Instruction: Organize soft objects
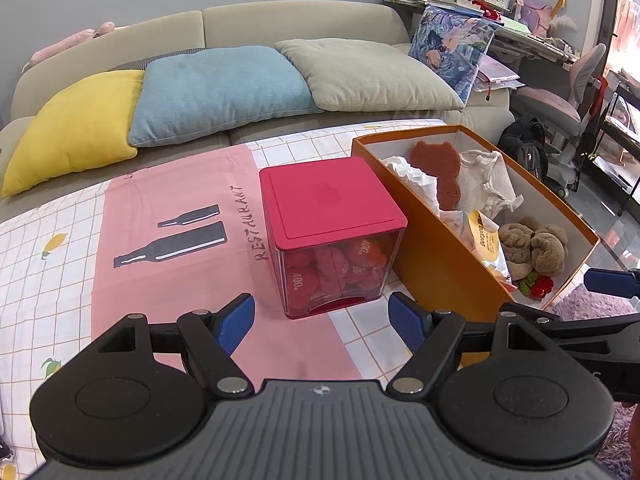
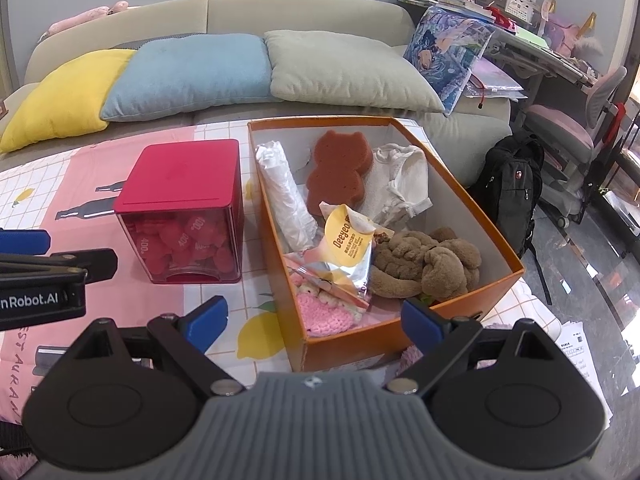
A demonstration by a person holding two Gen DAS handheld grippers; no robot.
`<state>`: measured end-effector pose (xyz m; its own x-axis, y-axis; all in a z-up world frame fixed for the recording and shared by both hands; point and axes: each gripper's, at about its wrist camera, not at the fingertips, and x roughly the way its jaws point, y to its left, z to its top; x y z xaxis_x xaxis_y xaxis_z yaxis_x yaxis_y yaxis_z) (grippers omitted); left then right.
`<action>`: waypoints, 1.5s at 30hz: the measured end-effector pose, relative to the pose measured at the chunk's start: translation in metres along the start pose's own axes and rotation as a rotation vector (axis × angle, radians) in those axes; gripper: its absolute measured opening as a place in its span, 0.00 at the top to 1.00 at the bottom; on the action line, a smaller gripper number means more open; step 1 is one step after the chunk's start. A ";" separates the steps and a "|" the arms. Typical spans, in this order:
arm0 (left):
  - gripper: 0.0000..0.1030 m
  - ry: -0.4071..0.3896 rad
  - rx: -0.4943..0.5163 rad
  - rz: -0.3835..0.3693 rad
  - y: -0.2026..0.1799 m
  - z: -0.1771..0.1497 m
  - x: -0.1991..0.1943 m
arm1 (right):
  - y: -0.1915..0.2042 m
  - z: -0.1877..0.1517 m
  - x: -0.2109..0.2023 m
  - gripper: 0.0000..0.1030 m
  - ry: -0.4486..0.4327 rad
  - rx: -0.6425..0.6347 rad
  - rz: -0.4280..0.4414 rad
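An orange box (image 2: 400, 340) (image 1: 432, 256) on the table holds soft items: a brown bear-shaped sponge (image 2: 336, 172) (image 1: 436, 160), a white cloth (image 2: 404, 180) (image 1: 492, 176), a rolled white bag (image 2: 284, 196), a yellow-and-foil snack pouch (image 2: 348, 248) (image 1: 486, 240), a brown plush (image 2: 424, 264) (image 1: 532, 248) and a pink knitted piece (image 2: 324, 312). My right gripper (image 2: 316, 320) stands open at the box's near end, empty. My left gripper (image 1: 322, 320) is open and empty in front of the red-lidded clear container (image 1: 332, 232) (image 2: 184, 216).
The container holds red soft pieces. A pink and checked tablecloth (image 1: 160, 264) covers the table. Behind it is a sofa with yellow (image 1: 76, 128), blue (image 1: 216, 88) and grey-green (image 1: 368, 76) cushions. A black backpack (image 2: 508, 188) and a chair (image 2: 568, 132) stand at the right.
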<state>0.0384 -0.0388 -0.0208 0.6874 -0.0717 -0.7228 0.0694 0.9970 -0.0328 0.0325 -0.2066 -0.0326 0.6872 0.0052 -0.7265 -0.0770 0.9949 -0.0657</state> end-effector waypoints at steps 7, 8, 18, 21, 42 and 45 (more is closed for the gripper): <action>0.13 -0.005 -0.002 0.005 0.000 -0.001 -0.001 | 0.000 0.000 -0.001 0.11 -0.004 -0.006 0.004; 0.13 -0.005 -0.002 0.005 0.000 -0.001 -0.001 | 0.000 0.000 -0.001 0.11 -0.005 -0.007 0.004; 0.13 -0.004 -0.006 0.007 -0.001 -0.002 -0.002 | 0.000 -0.001 0.000 0.11 0.000 -0.010 0.007; 0.13 -0.004 -0.007 0.007 -0.001 -0.002 -0.002 | 0.000 -0.001 0.001 0.11 0.004 -0.012 0.010; 0.13 -0.008 -0.010 0.010 -0.001 -0.002 -0.003 | 0.000 0.000 0.000 0.11 0.002 -0.023 0.013; 0.13 -0.008 -0.009 0.012 0.000 -0.002 -0.003 | 0.000 0.000 0.000 0.11 0.003 -0.022 0.012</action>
<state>0.0350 -0.0389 -0.0198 0.6937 -0.0602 -0.7177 0.0547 0.9980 -0.0309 0.0324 -0.2065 -0.0331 0.6840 0.0172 -0.7293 -0.1013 0.9923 -0.0716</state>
